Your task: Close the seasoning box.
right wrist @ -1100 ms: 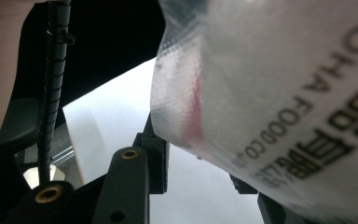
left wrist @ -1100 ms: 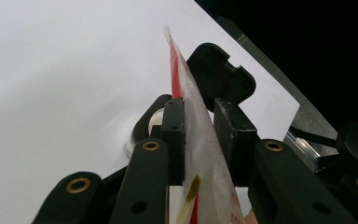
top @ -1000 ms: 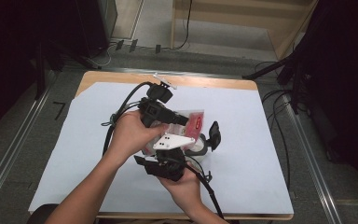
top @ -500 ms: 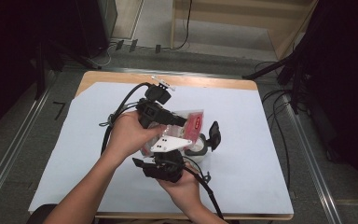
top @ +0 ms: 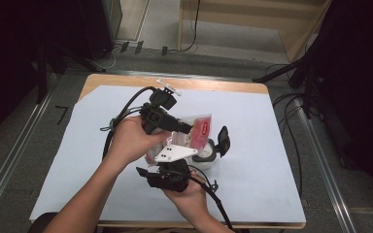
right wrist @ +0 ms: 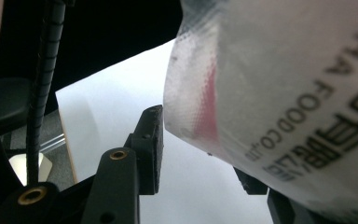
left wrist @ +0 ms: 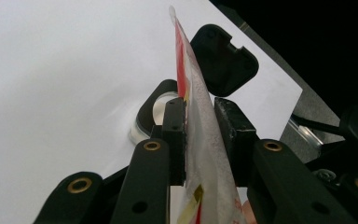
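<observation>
A clear plastic food bag [top: 197, 127] with red print and black lettering hangs above the middle of the table. My left gripper [top: 187, 130] is shut on it; in the left gripper view the bag [left wrist: 200, 140] stands edge-on, pinched between both pads [left wrist: 175, 126]. My right gripper [top: 175, 164] sits just below, under its grey plate. Its jaws have just been opening: the bag [right wrist: 279, 93] hangs between them, and the left pad [right wrist: 150, 144] stands apart from it. A small round container [top: 208, 152] with its black lid [top: 222, 141] flipped up stands beside the bag.
White paper [top: 252, 174] covers the wooden table [top: 223, 86]. Black cables [top: 126, 109] trail from the left gripper toward the table's left. The container [left wrist: 161, 109] and its lid [left wrist: 223, 58] lie just beyond the left jaws. Dark floor and metal rails surround the table.
</observation>
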